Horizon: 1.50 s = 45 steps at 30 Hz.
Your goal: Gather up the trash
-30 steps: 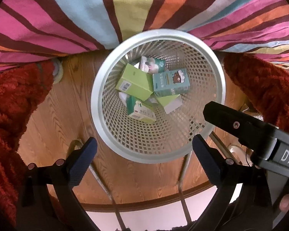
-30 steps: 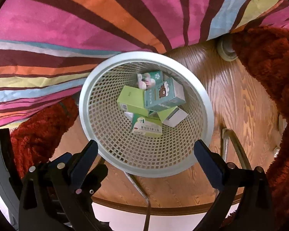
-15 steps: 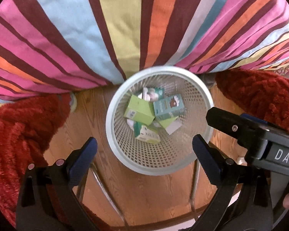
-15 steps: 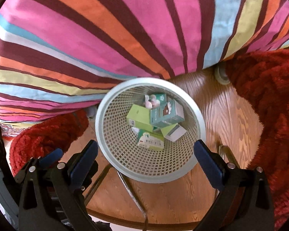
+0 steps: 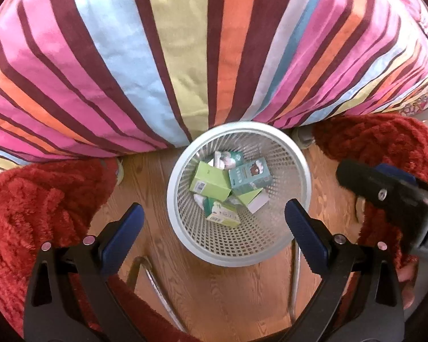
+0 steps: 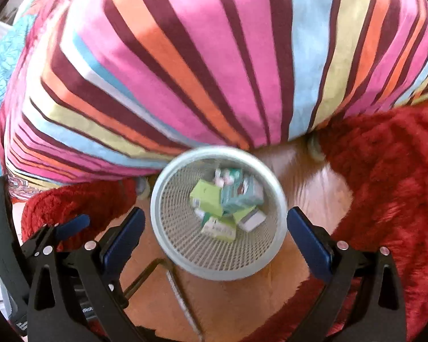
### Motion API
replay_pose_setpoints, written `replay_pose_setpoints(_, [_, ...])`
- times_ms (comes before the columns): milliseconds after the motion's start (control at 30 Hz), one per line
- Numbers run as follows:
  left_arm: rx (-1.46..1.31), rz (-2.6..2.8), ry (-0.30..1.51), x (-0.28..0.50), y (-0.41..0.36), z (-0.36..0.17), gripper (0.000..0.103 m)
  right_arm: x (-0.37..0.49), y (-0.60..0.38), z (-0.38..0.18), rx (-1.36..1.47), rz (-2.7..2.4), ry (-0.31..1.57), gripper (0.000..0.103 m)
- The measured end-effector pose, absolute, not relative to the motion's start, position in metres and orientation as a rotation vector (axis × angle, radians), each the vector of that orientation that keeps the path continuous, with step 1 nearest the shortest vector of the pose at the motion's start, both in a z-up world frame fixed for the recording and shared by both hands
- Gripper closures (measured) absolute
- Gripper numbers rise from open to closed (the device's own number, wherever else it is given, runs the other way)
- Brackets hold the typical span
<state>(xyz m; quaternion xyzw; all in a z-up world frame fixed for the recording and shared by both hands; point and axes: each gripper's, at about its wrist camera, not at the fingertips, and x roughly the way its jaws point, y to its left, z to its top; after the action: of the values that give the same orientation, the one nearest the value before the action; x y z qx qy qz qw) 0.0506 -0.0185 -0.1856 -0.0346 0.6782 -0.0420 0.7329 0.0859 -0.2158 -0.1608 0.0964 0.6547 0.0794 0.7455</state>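
A white mesh waste basket [image 5: 296, 171] stands on the wooden floor and holds several small cartons, among them a green box [image 5: 211, 181] and a teal box [image 5: 249, 175]. It also shows, blurred, in the right wrist view [image 6: 168, 188]. My left gripper [image 5: 211, 229] is open and empty, high above the basket's near rim. My right gripper [image 6: 215, 232] is open and empty above the same basket. The right gripper's body shows at the right edge of the left wrist view [image 5: 391, 199].
A striped, many-coloured bedcover [image 5: 185, 57] hangs over the far side of the basket. Red shaggy rugs [image 5: 28, 205] lie left and right of it [image 6: 385, 185]. Chrome chair legs [image 5: 295, 270] stand on the floor near the basket.
Both grippers have risen away from the basket, which now looks smaller. More of the striped cover is in view. Both stay open and empty.
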Motion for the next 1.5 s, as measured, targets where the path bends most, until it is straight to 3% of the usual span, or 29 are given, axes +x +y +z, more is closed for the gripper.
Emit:
replay_pose_setpoints(633, [0.002,-0.04,1.153,0.039,-0.013,-0.098,0.007,0.077,-0.214,-0.085,0.059,0.192,1.102,0.008])
replay_pose_setpoints(1500, [-0.048,0.041,0.967,0.057,0.009,-0.03,0.007,0.088,-0.209,-0.022,0.035,0.187,0.864,0.008])
